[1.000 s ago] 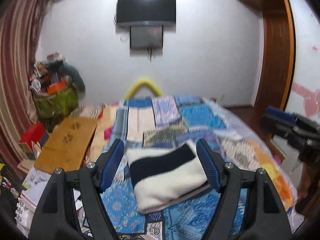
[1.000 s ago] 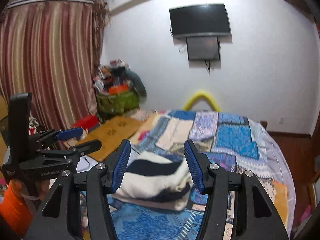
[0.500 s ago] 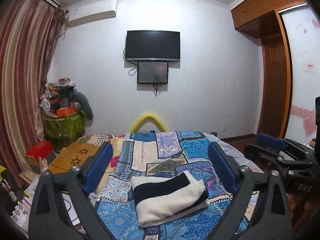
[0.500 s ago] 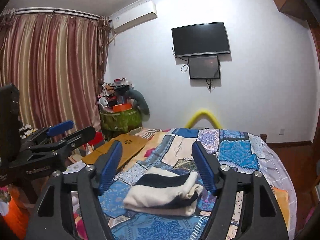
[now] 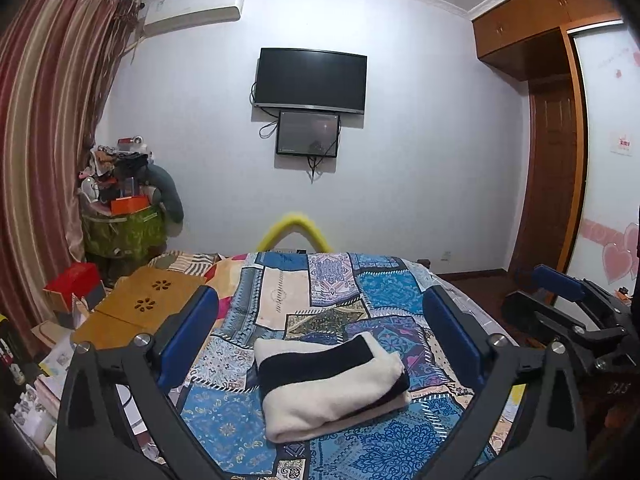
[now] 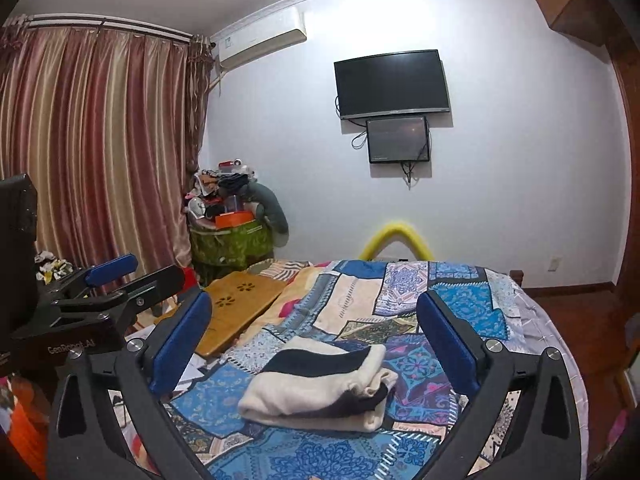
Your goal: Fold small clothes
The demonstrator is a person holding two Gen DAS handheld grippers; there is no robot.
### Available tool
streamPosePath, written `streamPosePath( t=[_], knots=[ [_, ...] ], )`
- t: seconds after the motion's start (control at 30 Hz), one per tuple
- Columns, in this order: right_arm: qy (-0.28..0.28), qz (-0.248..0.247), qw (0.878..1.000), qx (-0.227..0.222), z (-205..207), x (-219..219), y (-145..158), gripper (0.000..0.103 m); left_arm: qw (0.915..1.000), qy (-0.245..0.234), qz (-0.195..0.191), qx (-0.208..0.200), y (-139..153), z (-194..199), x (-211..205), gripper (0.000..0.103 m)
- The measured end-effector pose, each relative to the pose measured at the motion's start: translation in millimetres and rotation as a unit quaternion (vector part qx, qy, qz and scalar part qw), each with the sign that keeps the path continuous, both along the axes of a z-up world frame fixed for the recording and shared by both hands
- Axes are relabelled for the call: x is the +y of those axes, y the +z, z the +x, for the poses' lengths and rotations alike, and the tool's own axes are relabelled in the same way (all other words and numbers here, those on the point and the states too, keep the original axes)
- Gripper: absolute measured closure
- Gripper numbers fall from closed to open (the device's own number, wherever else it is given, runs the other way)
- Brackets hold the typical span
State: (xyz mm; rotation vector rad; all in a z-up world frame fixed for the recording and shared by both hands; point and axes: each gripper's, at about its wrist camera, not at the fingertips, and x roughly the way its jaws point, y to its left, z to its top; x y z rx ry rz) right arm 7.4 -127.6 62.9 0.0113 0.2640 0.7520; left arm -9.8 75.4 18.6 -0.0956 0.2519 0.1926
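Folded garment (image 5: 332, 388) on bed (image 5: 280, 304), both tools nearly level, jaws opening, empty

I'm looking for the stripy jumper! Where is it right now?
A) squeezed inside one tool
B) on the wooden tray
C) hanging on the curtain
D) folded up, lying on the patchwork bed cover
D: the folded cream-and-dark jumper lies on the patchwork bed cover, touched by neither tool.

bed (image 5: 248, 312): covered in a blue patchwork quilt (image 5: 384, 292)
on the quilt: folded cream and navy garment (image 5: 328, 384), sitting near the middle
left edge: wooden lap tray (image 5: 136, 312)
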Motion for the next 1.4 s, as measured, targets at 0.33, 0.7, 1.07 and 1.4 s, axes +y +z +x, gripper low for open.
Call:
streamPosePath(
  t=[0.33,0.7,1.07,1.4],
  knots=[
    [-0.003,-0.004,1.0,0.007,0.9,0.5,-2.3,0.0,1.0,0.001,-0.002,0.003,-2.0,1.1,1.1,0.0],
    [-0.008,-0.001,1.0,0.01,0.7,-2.3,-1.9,0.0,1.0,0.001,-0.005,0.006,-3.7,2.5,0.5,0.0],
    [-0.011,0.002,1.0,0.012,1.4,-6.4,-1.4,0.0,1.0,-0.001,-0.006,0.007,-4.1,3.2,-0.3,0.0],
    [-0.011,0.001,1.0,0.011,2.1,-7.0,-1.6,0.0,0.9998,-0.015,-0.009,0.013,-5.0,5.6,-2.6,0.0]
  ],
)
